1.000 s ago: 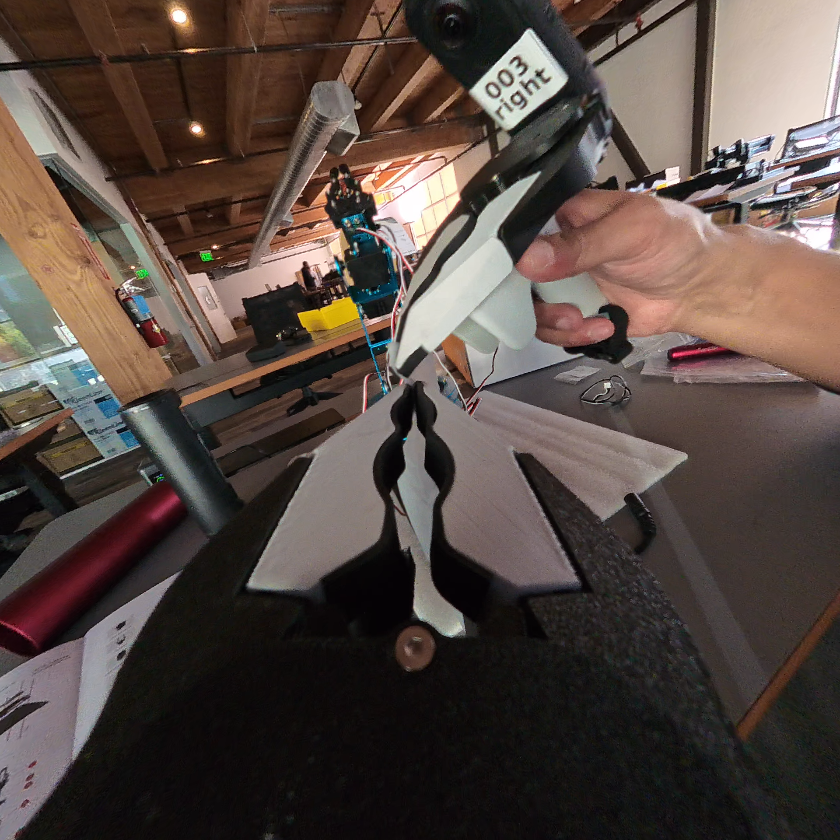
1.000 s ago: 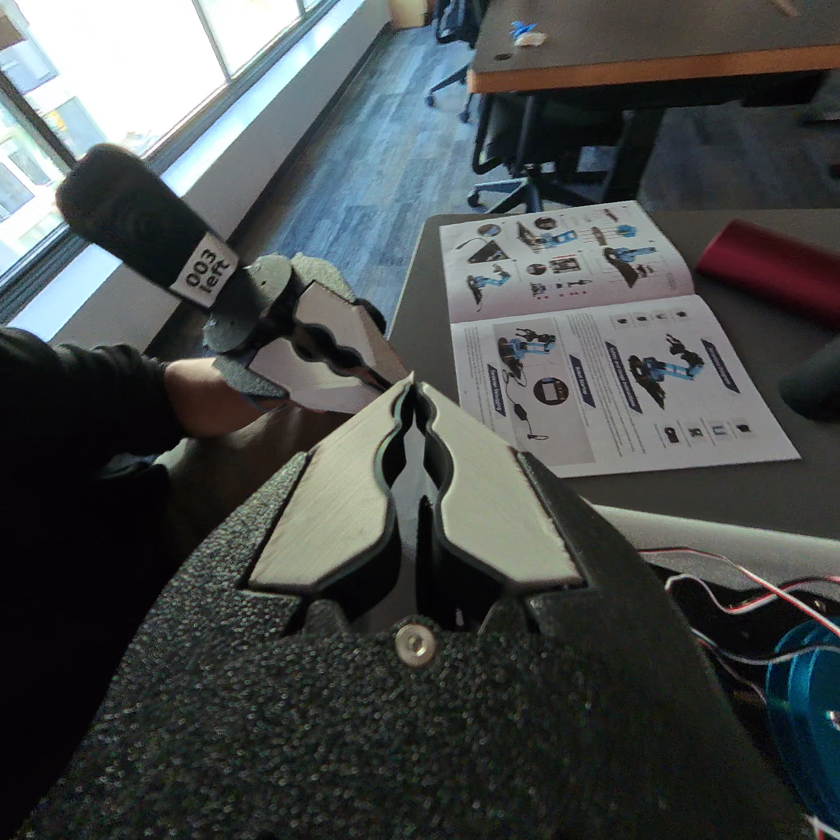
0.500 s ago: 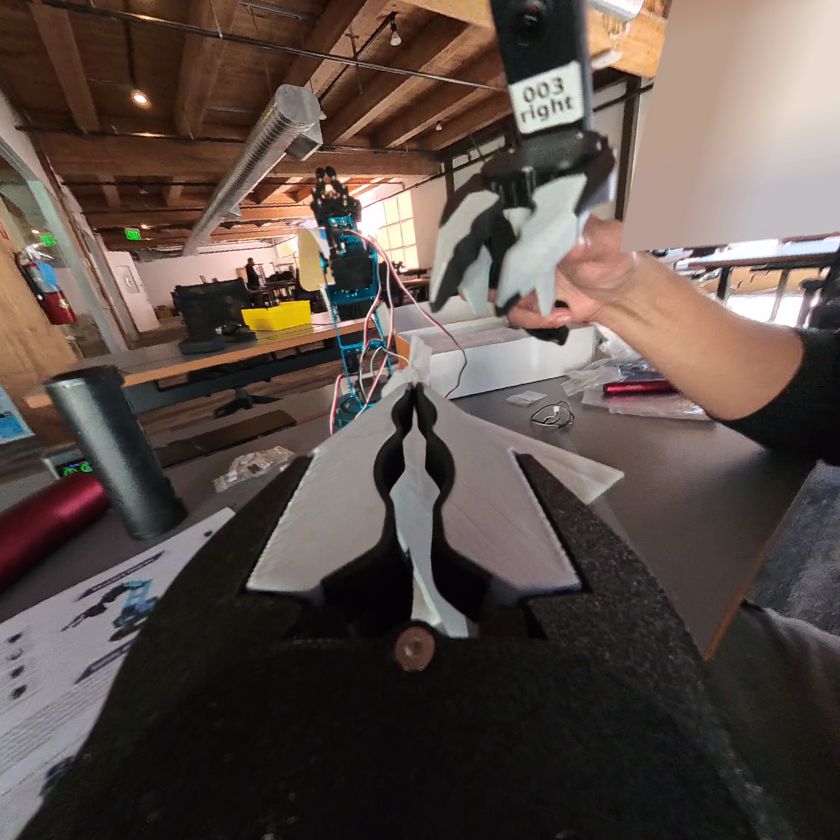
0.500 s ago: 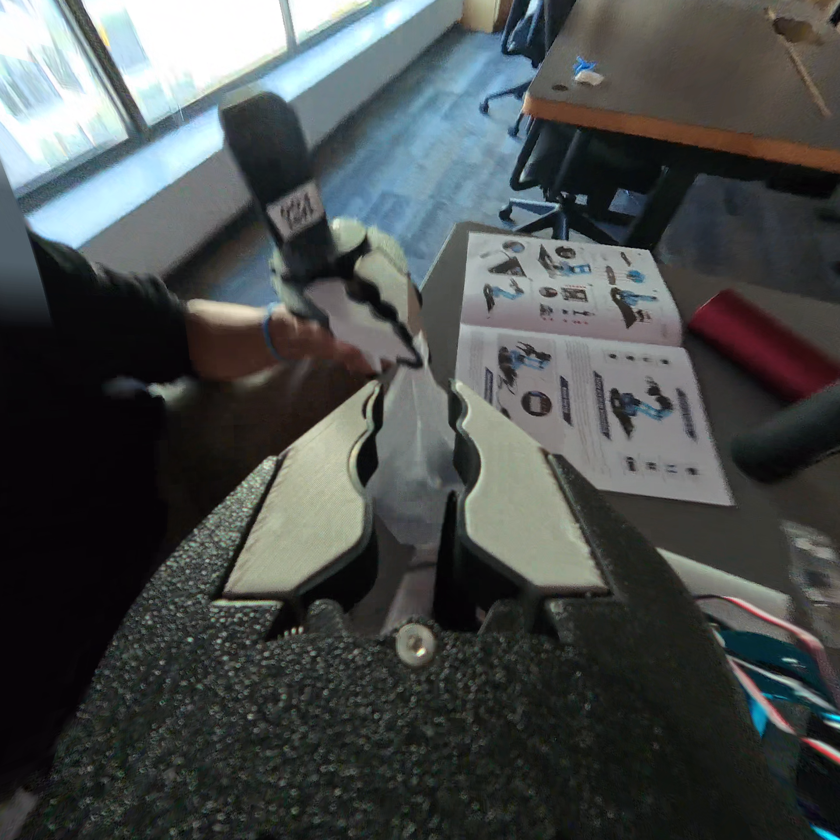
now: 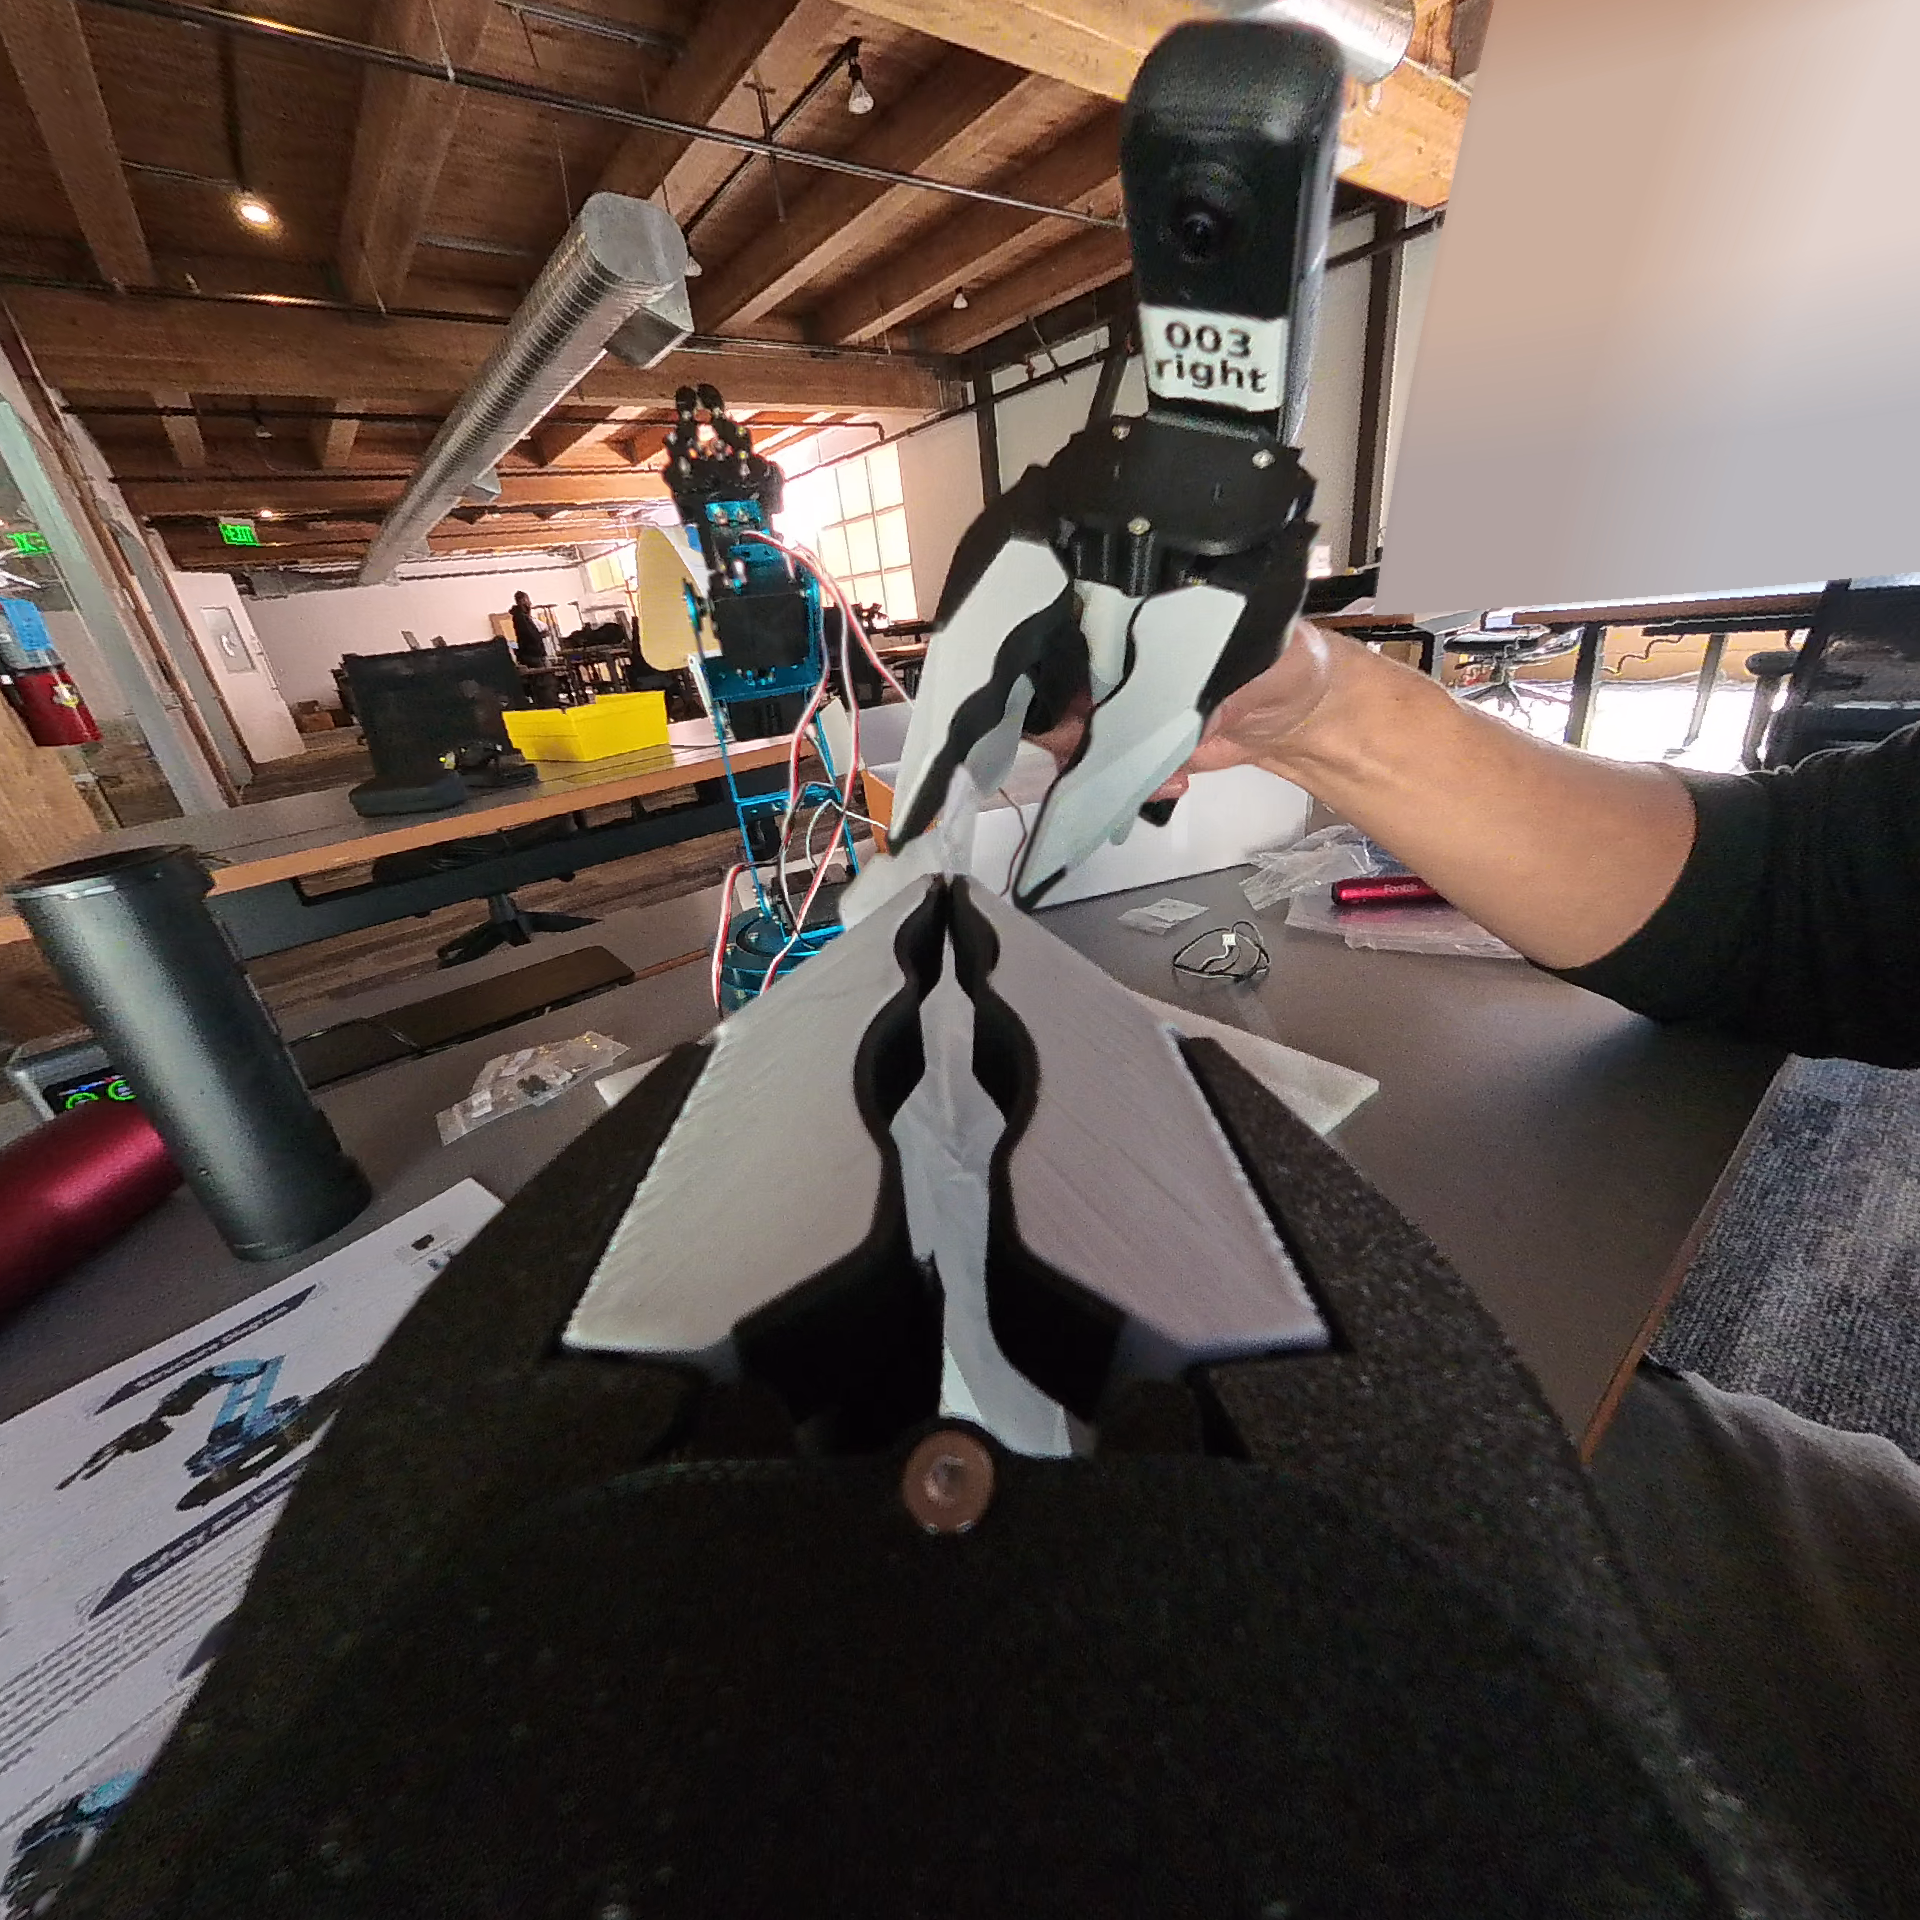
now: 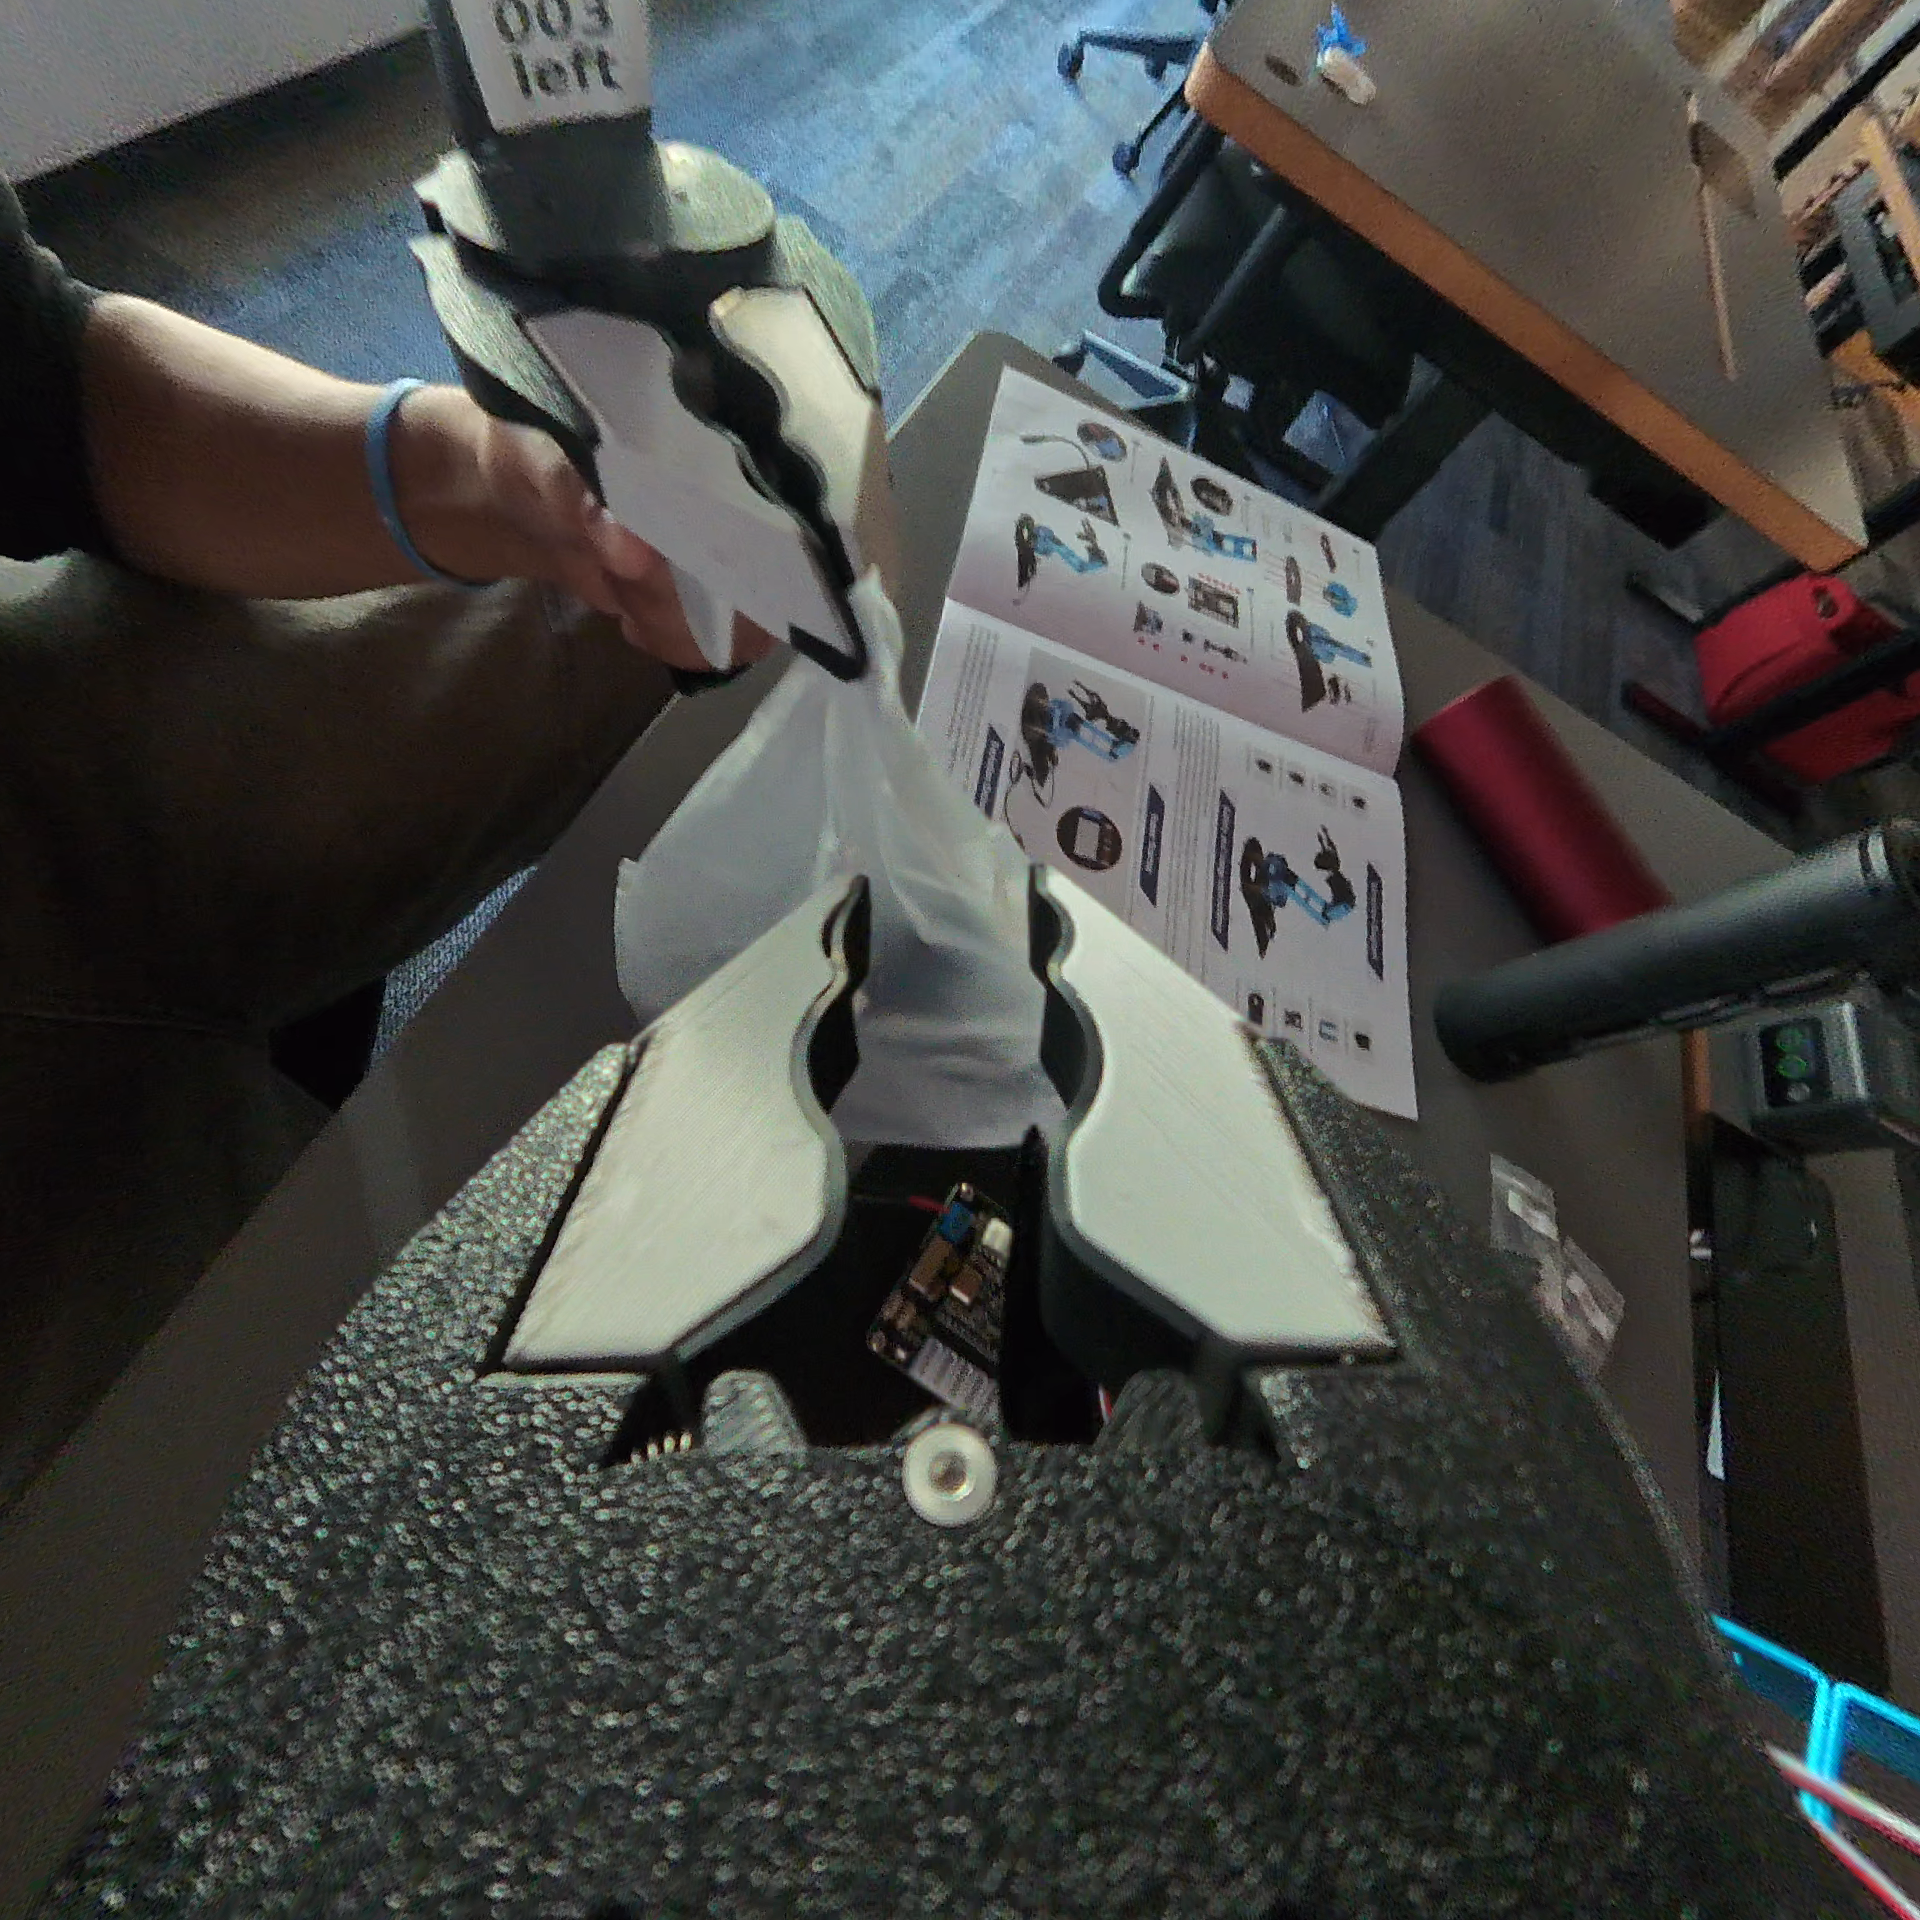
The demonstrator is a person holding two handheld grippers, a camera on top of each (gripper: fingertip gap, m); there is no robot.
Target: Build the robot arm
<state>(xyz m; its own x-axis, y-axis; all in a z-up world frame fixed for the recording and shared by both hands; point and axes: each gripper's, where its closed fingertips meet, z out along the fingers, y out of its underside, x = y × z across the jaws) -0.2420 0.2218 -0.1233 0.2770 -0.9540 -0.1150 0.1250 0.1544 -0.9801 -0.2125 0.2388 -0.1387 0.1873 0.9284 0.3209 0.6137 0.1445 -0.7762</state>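
My left gripper is shut on a thin white plastic bag, which runs between its jaws and sticks out past the tips. In the right wrist view the left gripper holds the bag by one edge, and the rest hangs toward the dark table. My right gripper is open, with part of the bag lying between its spread fingertips. In the left wrist view the right gripper points down just above my left tips, held by a hand.
A small blue robot arm with red and white wires stands behind the grippers. An open booklet, a grey cylinder and a red cylinder lie to the left. A circuit board lies below my right gripper. The table edge is on the right. The gap from one gripper's tips to the other's is roughly 4 cm. The grey cylinder sits 30 cm or so from the ends of my right fingers.
My right gripper went from shut to wide open and turned to point down over my left tips. My left gripper stayed shut on the bag and swung right.
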